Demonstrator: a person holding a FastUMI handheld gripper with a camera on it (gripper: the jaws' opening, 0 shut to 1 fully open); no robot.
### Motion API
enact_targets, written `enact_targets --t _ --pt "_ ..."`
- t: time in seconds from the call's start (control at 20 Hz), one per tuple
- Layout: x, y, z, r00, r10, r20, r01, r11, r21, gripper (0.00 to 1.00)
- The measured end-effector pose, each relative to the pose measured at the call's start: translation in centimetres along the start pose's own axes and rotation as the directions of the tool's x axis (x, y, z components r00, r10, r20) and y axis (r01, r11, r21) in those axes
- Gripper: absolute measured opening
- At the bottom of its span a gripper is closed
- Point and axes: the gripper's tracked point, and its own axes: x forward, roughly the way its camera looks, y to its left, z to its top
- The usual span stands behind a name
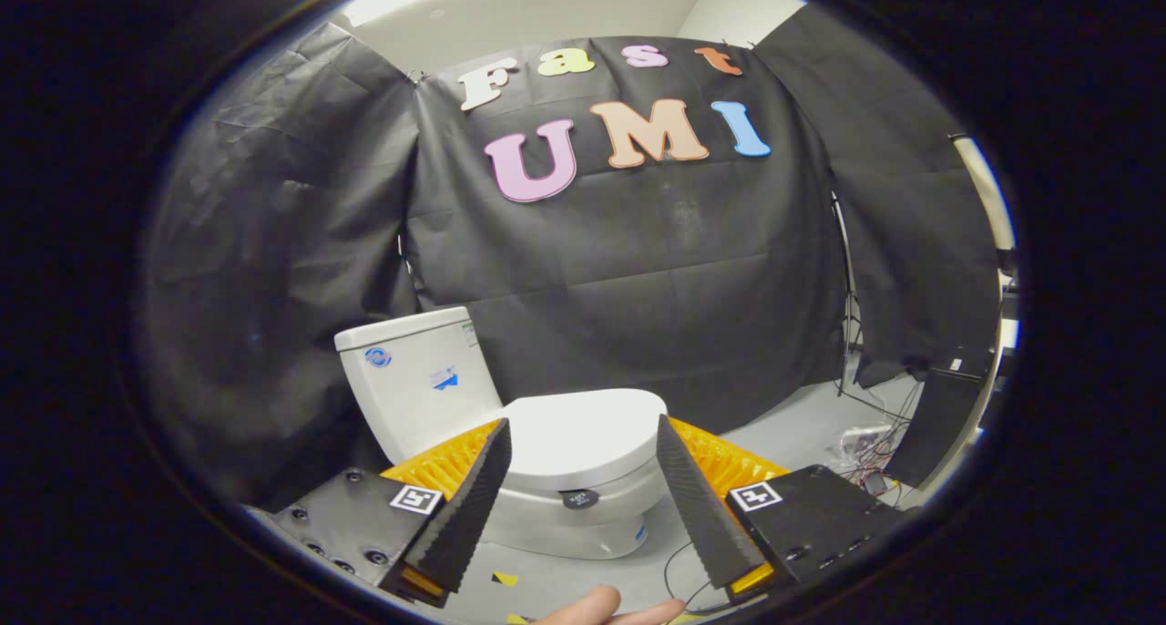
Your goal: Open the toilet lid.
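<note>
The hand-held gripper (pixel 583 434) hangs in the air with its fingers spread wide, pinching nothing. Straight ahead and lower down, framed between the two fingers, sits the toilet (pixel 565 507) with its lid (pixel 583 438) lying flat and closed, well apart from the fingertips. The lid's long axis runs from its rounded front edge (the end nearer the fingers) back toward the tank (pixel 414 379), where the hinge presumably lies, so the lift likely starts at that front lip.
</note>
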Motion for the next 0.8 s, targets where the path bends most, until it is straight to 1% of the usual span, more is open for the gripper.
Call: enact_targets --t 0.8 --pt "1.0 -1.7 -0.6 0.999 -0.022 -0.029 0.022 1.000 -0.005 0.99"
